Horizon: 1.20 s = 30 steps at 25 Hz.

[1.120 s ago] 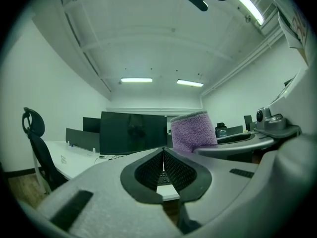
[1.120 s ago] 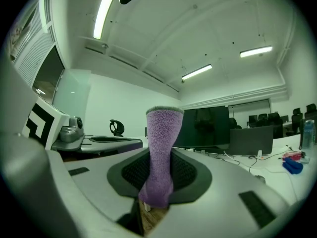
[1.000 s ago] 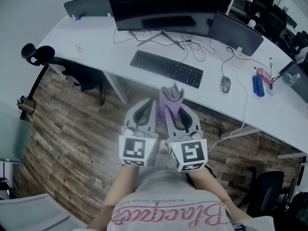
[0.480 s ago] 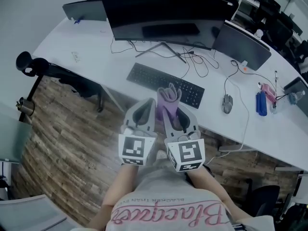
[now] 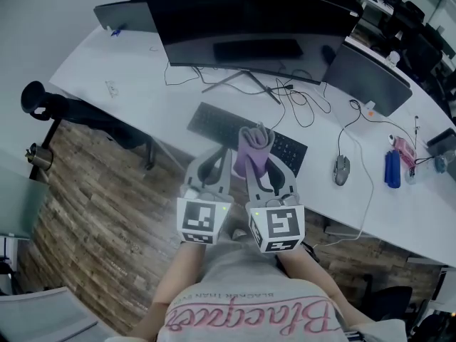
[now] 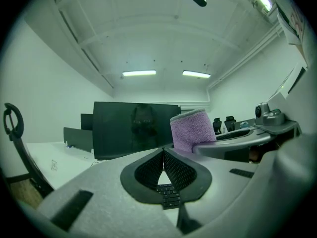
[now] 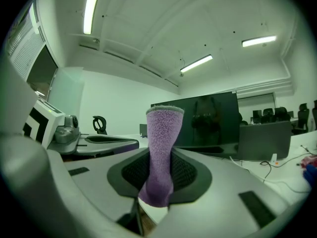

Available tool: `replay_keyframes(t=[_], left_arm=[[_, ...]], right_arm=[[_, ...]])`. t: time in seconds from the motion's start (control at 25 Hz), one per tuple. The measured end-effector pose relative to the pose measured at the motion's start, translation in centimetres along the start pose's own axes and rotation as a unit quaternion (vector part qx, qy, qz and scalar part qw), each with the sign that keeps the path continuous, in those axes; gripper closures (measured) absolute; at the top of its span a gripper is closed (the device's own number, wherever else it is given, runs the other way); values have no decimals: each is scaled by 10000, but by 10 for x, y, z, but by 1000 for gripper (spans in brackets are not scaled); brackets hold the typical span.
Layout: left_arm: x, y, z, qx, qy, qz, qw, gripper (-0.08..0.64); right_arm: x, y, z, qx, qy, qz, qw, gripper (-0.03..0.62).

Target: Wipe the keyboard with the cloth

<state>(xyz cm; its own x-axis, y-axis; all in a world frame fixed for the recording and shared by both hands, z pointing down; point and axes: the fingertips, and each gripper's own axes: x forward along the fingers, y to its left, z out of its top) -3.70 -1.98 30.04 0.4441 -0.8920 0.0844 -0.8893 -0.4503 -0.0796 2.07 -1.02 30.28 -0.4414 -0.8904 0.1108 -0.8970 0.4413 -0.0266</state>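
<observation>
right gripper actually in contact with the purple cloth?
Touching. The right gripper view shows the purple cloth pinched between the jaws of the right gripper, standing upright out of them.

Before me a white desk (image 5: 92, 63) curves over wood-plank floor (image 5: 92, 212); a black chair (image 5: 44, 95) stands at its left edge, strip lights (image 6: 139, 73) overhead.

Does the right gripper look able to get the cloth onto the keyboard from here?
Probably yes: the right gripper, shut on the purple cloth, is held just before the keyboard, and nothing shows between them.
</observation>
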Motion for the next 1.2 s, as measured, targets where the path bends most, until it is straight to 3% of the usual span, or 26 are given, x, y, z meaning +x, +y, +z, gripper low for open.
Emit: replay_keyframes(t=[0.56,0.92,1.2], left_arm=[[64,42,-10,-15,81,-394,9992,555],[107,106,-13,16,137,-693,9975,555],[130,163,-38,-105,360,-635,9973,555]], right_arm=[[55,-38,0,201,61,-573,9981,506],[129,-31,13,288,6,-821,9962,506],[187,-16,4,382,232,-797,9958,506]])
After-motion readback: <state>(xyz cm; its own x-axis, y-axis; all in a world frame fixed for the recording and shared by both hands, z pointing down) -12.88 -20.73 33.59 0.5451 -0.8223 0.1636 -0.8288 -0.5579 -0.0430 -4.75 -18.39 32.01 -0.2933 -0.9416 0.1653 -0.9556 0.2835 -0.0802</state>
